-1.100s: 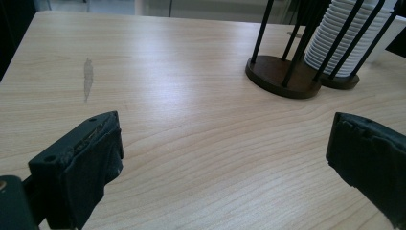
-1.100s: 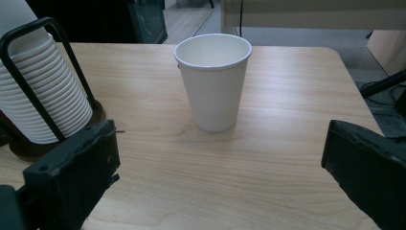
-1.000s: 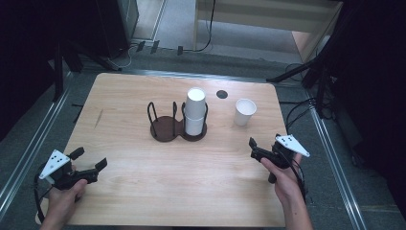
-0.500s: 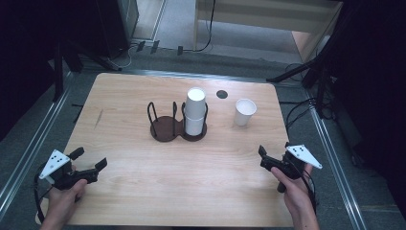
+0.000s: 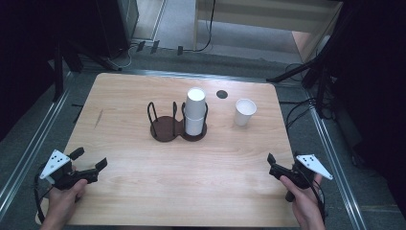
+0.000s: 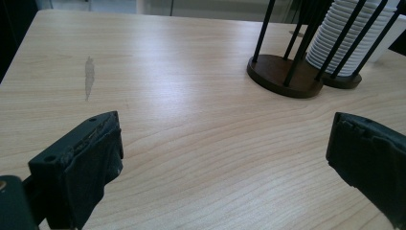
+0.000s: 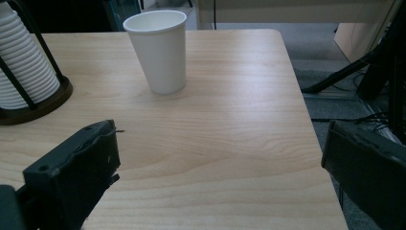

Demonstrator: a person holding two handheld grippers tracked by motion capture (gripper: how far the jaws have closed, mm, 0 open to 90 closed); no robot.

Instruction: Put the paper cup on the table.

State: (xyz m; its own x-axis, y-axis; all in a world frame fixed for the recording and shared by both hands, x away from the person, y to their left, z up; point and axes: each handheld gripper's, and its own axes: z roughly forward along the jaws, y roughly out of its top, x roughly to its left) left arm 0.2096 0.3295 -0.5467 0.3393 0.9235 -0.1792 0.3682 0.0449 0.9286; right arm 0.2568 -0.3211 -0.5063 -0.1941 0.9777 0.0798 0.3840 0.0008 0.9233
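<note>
A dark two-ring cup holder (image 5: 168, 128) stands mid-table, and a stack of white paper cups (image 5: 195, 111) fills its right ring. Right of it a single white paper cup (image 5: 244, 111) stands upright by itself. My left gripper (image 5: 89, 159) rests near the front left corner, open and empty, pointing towards the holder (image 6: 282, 72) and the stack (image 6: 344, 38). My right gripper (image 5: 271, 164) sits near the front right edge, open and empty. In the right gripper view the single cup (image 7: 160, 50) stands well beyond the jaws, with the stack (image 7: 24, 62) at the left edge.
The wooden table (image 5: 143, 191) has a small black round spot (image 5: 221, 94) behind the cups and a faint grey smear (image 6: 89, 76) on its left side. Cables and dark stands crowd the floor right of the table (image 5: 311, 100).
My right gripper has drawn back towards the front right edge of the table, away from the single cup. The left gripper and the cups have stayed put.
</note>
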